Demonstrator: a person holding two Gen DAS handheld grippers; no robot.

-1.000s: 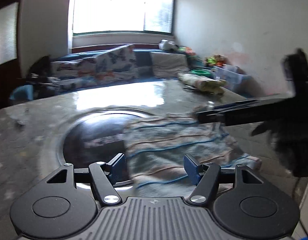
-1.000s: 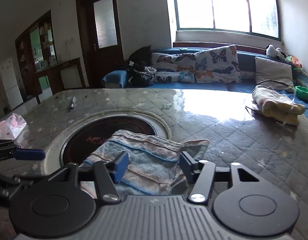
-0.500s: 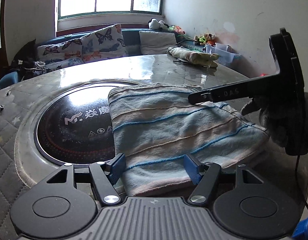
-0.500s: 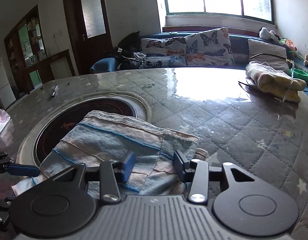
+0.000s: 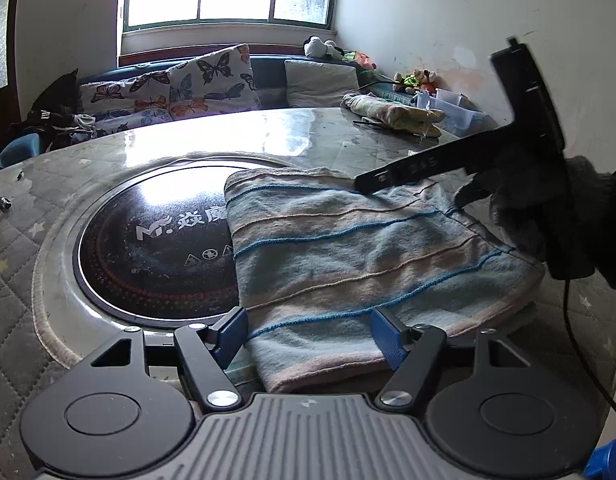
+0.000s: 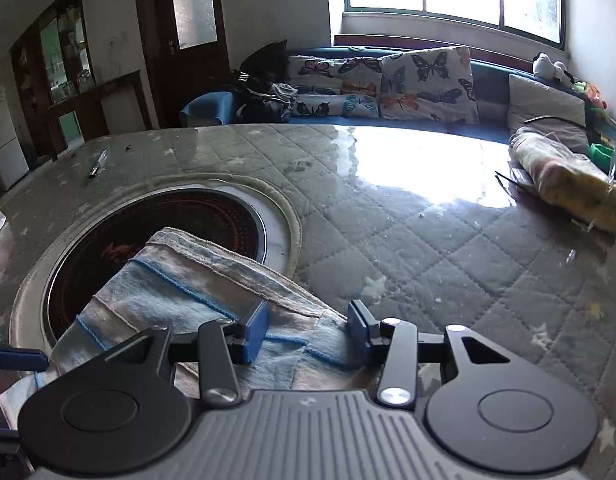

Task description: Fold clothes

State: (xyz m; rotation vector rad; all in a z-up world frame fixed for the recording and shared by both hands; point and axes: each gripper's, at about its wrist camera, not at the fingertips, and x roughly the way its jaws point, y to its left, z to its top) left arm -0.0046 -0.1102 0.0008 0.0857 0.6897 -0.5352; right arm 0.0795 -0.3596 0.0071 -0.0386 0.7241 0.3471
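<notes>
Both grippers tilted down over the folded towel (image 5: 360, 264) — left gripper (image 5: 310, 334) spread wide, right gripper (image 6: 306, 330) half-closed after narrowing, neither gripping.

Your left gripper (image 5: 310, 334) sits at the bottom centre of the left wrist frame, tilted downward, its 2 blue pads (image 5: 228, 330) standing wide apart with nothing pressed between them. Your right gripper (image 6: 306, 330) fills the bottom centre of the right wrist frame, also angled down; its jaws have just been closing and now stand narrower than the left's, yet the pads do not pinch anything. In the left wrist frame, your gloved right hand (image 5: 548, 216) appears at the right edge, wrapped around the right gripper's black body, with 1 long finger of that gripper reaching toward the frame's centre.
</notes>
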